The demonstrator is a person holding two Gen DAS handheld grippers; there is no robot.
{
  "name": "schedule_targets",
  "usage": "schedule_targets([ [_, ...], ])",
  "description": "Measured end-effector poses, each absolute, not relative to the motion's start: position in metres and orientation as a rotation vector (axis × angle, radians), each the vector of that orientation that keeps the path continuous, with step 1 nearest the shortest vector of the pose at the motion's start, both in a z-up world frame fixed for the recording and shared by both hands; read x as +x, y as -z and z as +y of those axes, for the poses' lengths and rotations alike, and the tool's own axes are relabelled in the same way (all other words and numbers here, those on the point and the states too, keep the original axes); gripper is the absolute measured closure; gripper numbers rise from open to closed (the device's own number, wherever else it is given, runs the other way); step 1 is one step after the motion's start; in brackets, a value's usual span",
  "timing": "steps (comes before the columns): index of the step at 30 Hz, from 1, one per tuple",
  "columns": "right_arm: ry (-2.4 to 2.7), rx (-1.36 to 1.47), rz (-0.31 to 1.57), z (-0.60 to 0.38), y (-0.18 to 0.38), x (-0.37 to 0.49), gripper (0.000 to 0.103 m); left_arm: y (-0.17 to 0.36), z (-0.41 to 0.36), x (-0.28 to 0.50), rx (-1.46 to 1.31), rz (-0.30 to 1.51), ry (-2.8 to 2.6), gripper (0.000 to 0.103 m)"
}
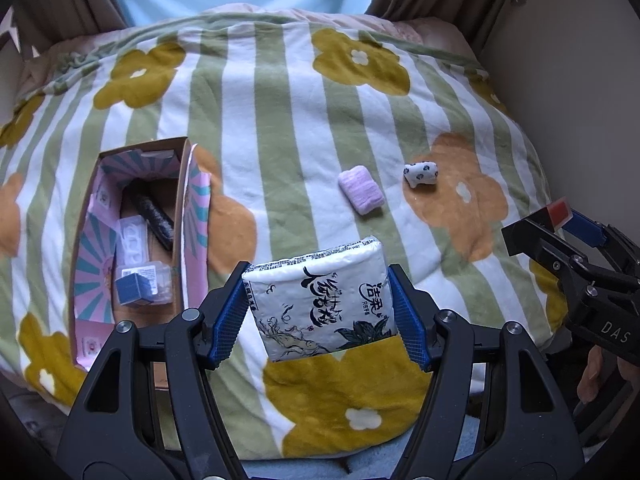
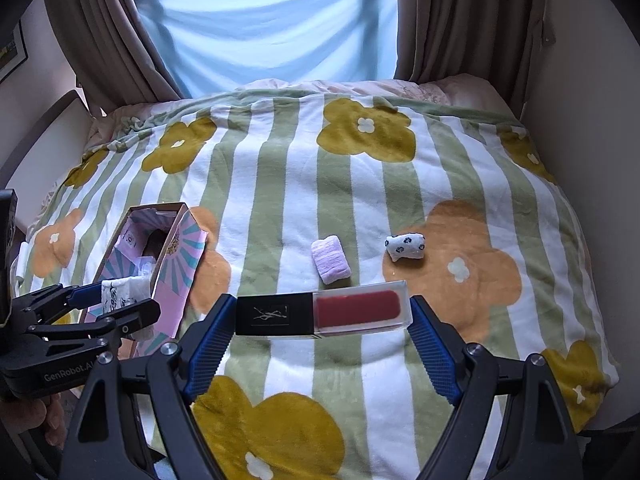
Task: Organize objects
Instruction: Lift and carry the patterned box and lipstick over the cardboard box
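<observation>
My left hand-held gripper [image 1: 320,312] is clamped on a soft white tissue pack [image 1: 320,300], its glossy plastic wrap printed with black calligraphy and ink-style plants; the ribbed blue pads [image 1: 230,320] press into its two sides. It hangs above the blanket, just right of the box.

My right hand-held gripper [image 2: 322,316] is closed end-to-end on a rectangular lip-gloss tube [image 2: 324,312], black capped half to the left, clear half showing deep red to the right, held level above the blanket.

The cardboard box [image 1: 182,216] lies open at the left, long and narrow, its inside and flaps printed with pink and teal sunburst rays. In it I see a dark cylinder [image 1: 154,216], a clear plastic tray [image 1: 132,240] and a small blue carton [image 1: 134,288].

Beyond the grippers, a lilac ribbed fabric roll [image 1: 361,195] and a small white bundle with dark paw prints [image 1: 421,175] lie near each other on the blanket, apart from the box.

Everything rests on a bed under a fleecy blanket [image 2: 288,184] of green and white stripes with mustard and orange flowers. Brown curtains [image 2: 460,20] frame a pale blue sheet [image 2: 272,28] at the window; plain walls close both sides.
</observation>
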State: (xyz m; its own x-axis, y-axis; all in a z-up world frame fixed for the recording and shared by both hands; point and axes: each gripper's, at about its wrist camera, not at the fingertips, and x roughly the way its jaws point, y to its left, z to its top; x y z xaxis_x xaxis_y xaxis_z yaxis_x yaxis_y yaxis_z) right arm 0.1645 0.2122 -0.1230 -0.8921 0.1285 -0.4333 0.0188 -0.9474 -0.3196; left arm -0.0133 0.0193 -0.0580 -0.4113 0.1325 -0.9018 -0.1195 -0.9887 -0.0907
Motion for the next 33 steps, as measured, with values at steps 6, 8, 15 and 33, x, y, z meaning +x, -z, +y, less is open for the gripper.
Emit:
schedule_targets([
  [6, -2.979, -0.726, -0.564, 0.173, 0.130, 0.159, 0.021, 0.048, -0.016, -0.005, -1.604, -0.064, -2.572, 0.039],
  [8, -2.990, -0.742, -0.584, 0.157, 0.134, 0.155, 0.021, 0.046, -0.031, -0.002, -1.615, -0.088, -2.596, 0.039],
  [15, -3.033, -0.832, -0.663, 0.093, 0.157, 0.130, 0.021, 0.041, -0.097, 0.016, -1.696, -0.205, -2.727, 0.039],
  [33, -2.989, -1.064, -0.820, -0.022, 0.230, 0.013, 0.021, 0.118, -0.219, 0.037, -1.953, -0.367, -2.660, 0.039],
])
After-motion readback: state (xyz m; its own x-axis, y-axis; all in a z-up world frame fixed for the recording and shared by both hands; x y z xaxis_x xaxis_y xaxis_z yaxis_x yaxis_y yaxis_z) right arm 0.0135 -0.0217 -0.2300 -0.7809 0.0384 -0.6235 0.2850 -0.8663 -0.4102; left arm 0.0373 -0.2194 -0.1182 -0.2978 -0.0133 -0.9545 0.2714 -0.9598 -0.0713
